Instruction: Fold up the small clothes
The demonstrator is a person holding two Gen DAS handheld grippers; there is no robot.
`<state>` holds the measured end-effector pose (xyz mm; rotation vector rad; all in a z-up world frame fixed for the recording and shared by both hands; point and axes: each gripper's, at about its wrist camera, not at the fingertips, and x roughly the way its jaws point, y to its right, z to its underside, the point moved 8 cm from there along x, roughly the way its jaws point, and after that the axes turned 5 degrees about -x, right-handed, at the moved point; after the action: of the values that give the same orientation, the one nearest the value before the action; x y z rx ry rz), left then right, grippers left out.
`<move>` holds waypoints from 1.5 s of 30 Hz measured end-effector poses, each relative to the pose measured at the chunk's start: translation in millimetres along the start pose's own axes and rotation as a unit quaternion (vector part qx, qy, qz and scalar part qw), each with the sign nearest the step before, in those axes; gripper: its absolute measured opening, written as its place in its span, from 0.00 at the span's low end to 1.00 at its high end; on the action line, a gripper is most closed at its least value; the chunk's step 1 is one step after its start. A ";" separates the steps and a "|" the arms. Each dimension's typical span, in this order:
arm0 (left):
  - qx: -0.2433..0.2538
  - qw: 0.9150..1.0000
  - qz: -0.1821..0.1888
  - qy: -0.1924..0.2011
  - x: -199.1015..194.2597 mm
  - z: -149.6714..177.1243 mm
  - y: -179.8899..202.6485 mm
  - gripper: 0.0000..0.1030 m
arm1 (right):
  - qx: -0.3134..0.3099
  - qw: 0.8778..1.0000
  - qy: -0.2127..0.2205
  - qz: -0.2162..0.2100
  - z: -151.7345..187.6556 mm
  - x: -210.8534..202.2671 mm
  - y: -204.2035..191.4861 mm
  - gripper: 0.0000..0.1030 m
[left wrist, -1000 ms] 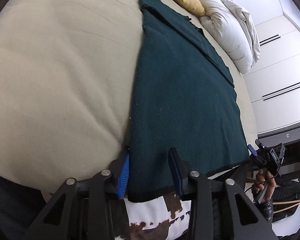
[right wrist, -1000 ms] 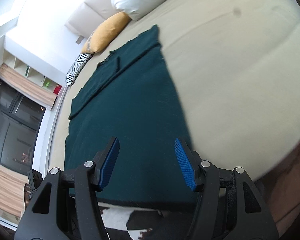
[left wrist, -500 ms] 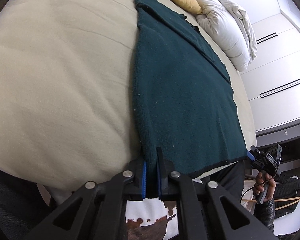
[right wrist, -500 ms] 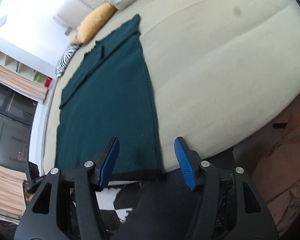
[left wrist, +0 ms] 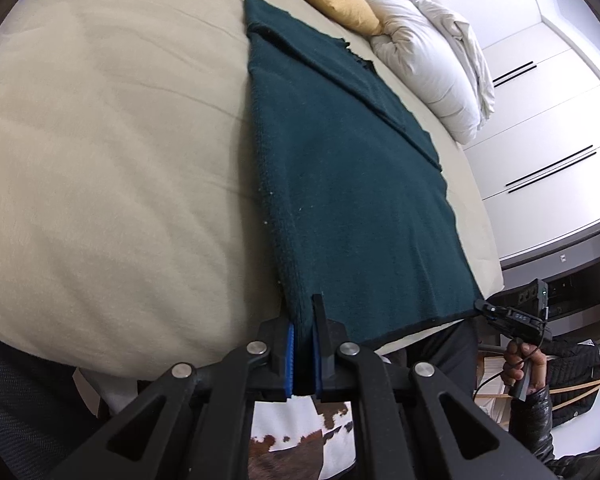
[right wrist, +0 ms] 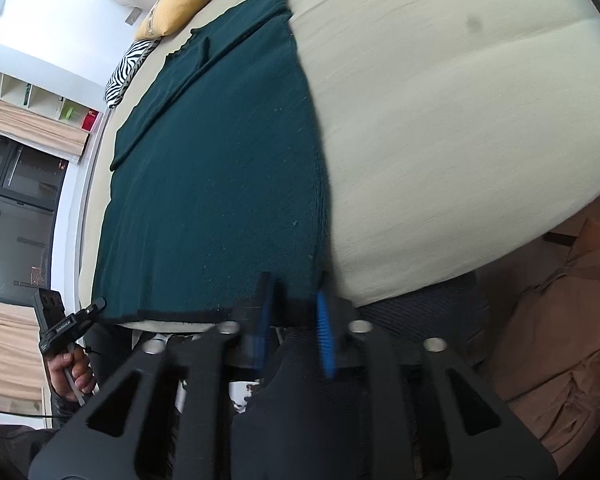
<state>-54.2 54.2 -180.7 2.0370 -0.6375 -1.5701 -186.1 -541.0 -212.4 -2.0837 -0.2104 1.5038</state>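
both tools (left wrist: 304, 330) (right wrist: 294, 312) pinch the green cloth's (left wrist: 356, 184) near hem corners on the bed (left wrist: 112, 152).

A: What is seen at the lower centre of the frame?
B: The near corner of the dark green garment (left wrist: 348, 184) is clamped by the left gripper (left wrist: 304, 356).
A: And where is the garment laid?
B: It is spread flat on the beige bed (left wrist: 112, 168).

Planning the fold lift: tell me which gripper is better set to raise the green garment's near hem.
Left. The left gripper is clamped on a near hem corner of the dark green garment. On the right gripper the jaws have just been closing, blurred, around the other corner.
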 end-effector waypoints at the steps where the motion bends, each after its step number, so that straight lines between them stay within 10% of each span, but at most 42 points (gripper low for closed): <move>1: 0.000 1.000 0.003 0.003 -2.4 -1.3 1.4 0.07 | -0.002 1.000 0.004 -0.002 -0.1 -1.1 -1.4 0.08; 19: -0.059 0.979 0.167 0.104 -66.9 -84.0 49.0 0.06 | -0.015 0.977 0.178 -0.119 -91.0 -76.4 -62.0 0.06; 31: -0.085 0.966 0.192 0.150 -59.2 -188.9 55.8 0.06 | -0.002 0.962 0.253 -0.107 -218.2 -77.8 -80.5 0.06; 45: -0.089 0.972 0.157 0.152 8.6 -315.7 52.2 0.06 | 0.022 0.963 0.265 -0.042 -373.1 14.1 -74.0 0.06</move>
<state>250.6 38.4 -84.4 1.8818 -0.6377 -1.0680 173.8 -601.5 -104.4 -2.3206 -0.0580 0.8474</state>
